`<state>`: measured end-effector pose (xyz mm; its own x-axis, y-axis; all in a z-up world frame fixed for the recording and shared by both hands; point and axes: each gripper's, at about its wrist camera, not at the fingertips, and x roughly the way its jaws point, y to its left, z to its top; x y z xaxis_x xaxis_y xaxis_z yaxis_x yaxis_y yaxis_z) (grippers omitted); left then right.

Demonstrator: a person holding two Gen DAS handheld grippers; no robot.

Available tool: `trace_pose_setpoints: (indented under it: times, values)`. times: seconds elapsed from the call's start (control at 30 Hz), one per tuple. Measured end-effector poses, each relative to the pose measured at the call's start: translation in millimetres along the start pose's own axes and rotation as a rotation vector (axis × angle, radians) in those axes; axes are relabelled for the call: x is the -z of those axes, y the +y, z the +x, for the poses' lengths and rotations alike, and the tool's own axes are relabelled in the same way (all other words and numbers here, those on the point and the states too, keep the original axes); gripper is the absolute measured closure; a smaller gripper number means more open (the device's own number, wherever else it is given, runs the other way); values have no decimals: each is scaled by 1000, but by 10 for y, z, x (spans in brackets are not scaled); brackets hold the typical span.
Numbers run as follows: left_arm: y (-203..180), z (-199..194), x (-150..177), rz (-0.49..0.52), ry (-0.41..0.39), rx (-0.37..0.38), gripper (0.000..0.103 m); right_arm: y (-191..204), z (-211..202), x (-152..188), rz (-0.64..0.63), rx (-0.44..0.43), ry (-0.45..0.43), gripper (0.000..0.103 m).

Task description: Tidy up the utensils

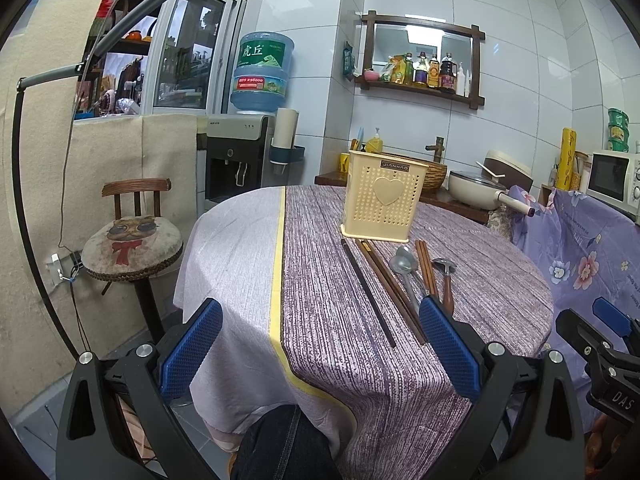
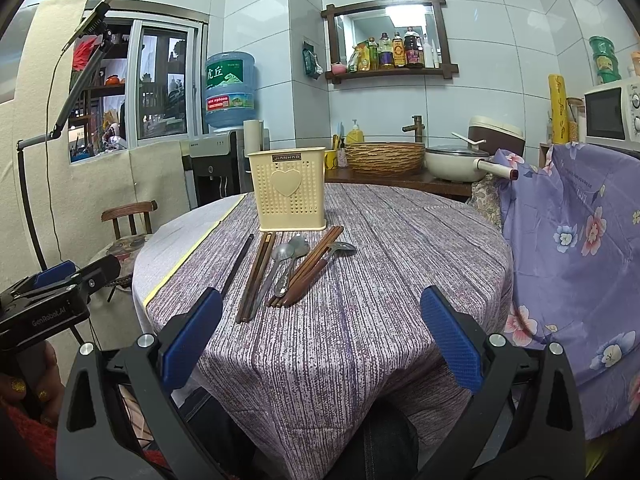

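A cream perforated utensil holder (image 1: 384, 196) with a heart stands upright on the round table (image 1: 328, 320); it also shows in the right wrist view (image 2: 289, 189). In front of it lie a black chopstick (image 1: 368, 294), brown chopsticks (image 1: 390, 290), a metal spoon (image 1: 404, 270), a second brown pair (image 1: 426, 266) and a wooden-handled spatula (image 1: 446, 280). The right wrist view shows the black chopstick (image 2: 237, 266), brown chopsticks (image 2: 256, 280), spoons (image 2: 286, 260) and spatula (image 2: 316, 270). My left gripper (image 1: 320, 356) is open and empty at the table's near edge. My right gripper (image 2: 322, 340) is open and empty, short of the utensils.
A stool with a cat cushion (image 1: 132, 252) stands left of the table. A floral purple cloth (image 2: 576, 240) covers furniture on the right. Behind are a counter with a woven basket (image 2: 384, 158), a pan (image 2: 456, 164), a water dispenser (image 1: 244, 152) and a microwave (image 2: 612, 114).
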<state>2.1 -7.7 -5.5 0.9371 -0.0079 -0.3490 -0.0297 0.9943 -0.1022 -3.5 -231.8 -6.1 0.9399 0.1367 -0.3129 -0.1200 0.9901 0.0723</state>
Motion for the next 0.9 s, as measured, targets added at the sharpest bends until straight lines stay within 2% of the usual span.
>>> trace_pose_setpoints:
  times: [0.2,0.37,0.53,0.67,0.9]
  values:
    - [117,210,-98,-31,61,18,5,-55,164,-5,12,-17,50,5]
    - [155,473,-165,-10,137,8,5,-156,422,-87,-1,53,117,5]
    - [183,787,-244,10,232,-3,5,-387,872,-234,25,55,231,5]
    - [200,1062,-380,11,286,-1,5,-545,1383,-377,88,12,352,5]
    - [136,1531,-545,25,401,29,8,-568,1978,-521,136,-34,443,8]
